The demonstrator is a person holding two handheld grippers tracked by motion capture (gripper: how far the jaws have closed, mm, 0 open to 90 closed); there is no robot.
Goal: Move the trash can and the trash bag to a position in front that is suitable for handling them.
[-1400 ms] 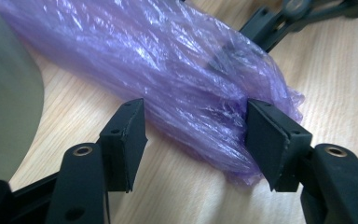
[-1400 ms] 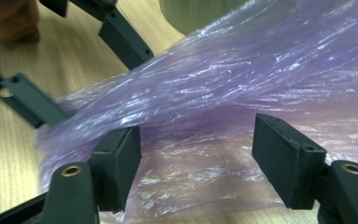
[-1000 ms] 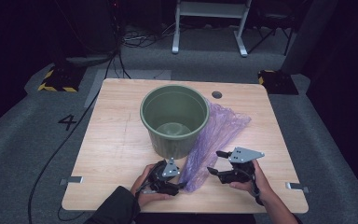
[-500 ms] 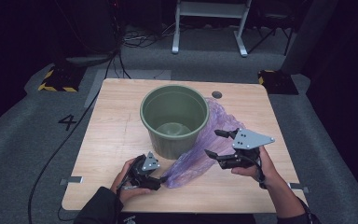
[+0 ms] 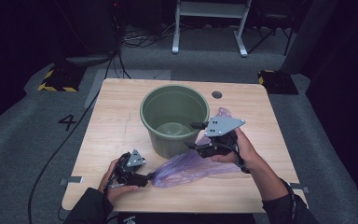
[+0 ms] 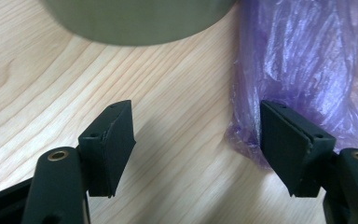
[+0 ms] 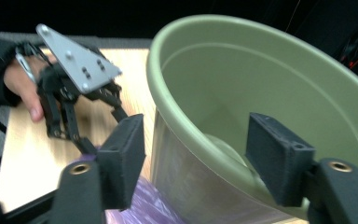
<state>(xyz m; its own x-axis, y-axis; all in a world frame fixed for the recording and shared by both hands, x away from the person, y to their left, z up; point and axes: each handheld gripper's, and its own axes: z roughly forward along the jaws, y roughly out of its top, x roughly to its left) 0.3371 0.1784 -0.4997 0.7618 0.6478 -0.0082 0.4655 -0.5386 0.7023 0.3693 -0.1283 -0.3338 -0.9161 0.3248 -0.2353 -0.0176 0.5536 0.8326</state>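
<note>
A green bucket point(image 5: 175, 116) stands upright mid-table, seemingly with nothing in it. A crumpled purple plastic bag point(image 5: 191, 165) lies from the bucket's right side down to the front. My left gripper point(image 5: 145, 177) is low at the bag's near end. Its jaws point(image 6: 196, 135) opened a little in the last second; bare wood lies between them, and the right pad meets the bag's edge point(image 6: 303, 60). My right gripper point(image 5: 192, 135) hangs raised at the bucket's right side, open. Its jaws point(image 7: 196, 140) have just been closing, and the bucket rim point(image 7: 186, 140) runs between them untouched.
The wooden table point(image 5: 116, 121) has bare room left of the bucket and a small round hole point(image 5: 216, 94) at the back. The left gripper's grey plate point(image 7: 77, 58) shows beyond my right jaws. Grey floor, cables and a metal stand surround the table.
The left hand slid left along the front edge, and the bag's near end stretched after it. The right gripper rose off the table and swung in to the bucket's rim.
</note>
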